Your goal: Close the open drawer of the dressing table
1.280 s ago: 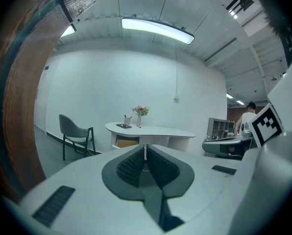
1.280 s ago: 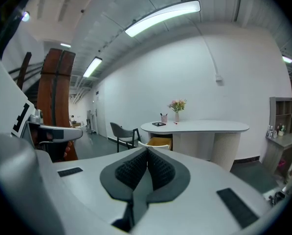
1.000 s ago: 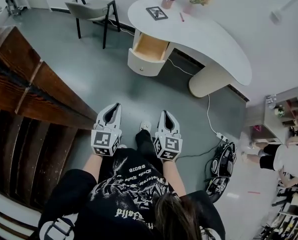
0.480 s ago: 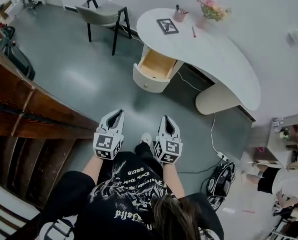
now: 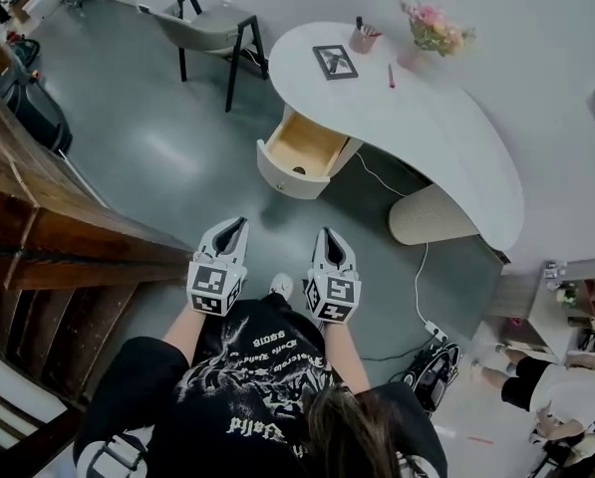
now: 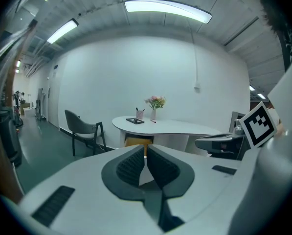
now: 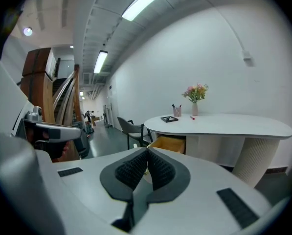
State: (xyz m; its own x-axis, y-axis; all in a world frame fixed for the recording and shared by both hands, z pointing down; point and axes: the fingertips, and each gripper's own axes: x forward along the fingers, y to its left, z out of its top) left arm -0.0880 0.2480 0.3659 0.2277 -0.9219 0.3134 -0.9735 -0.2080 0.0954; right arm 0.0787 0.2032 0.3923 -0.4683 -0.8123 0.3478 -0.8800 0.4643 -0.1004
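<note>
Standing open: drawer [image 5: 305,145] — pale wood inside, rounded white front | left gripper [image 5: 232,229] pressed together | right gripper [image 5: 329,239] likewise

Dressing table [image 5: 446,137]: white top and base.
Drawer [image 5: 312,145]: cream front, pale wood inside.
Chair [image 5: 209,23]: grey seat, black legs.
Flowers [image 5: 435,26]: pink.
Pen [image 5: 390,76]: red.
Picture frame [image 5: 335,62]: black.
Floor [image 5: 157,137]: dull grey-green.
</note>
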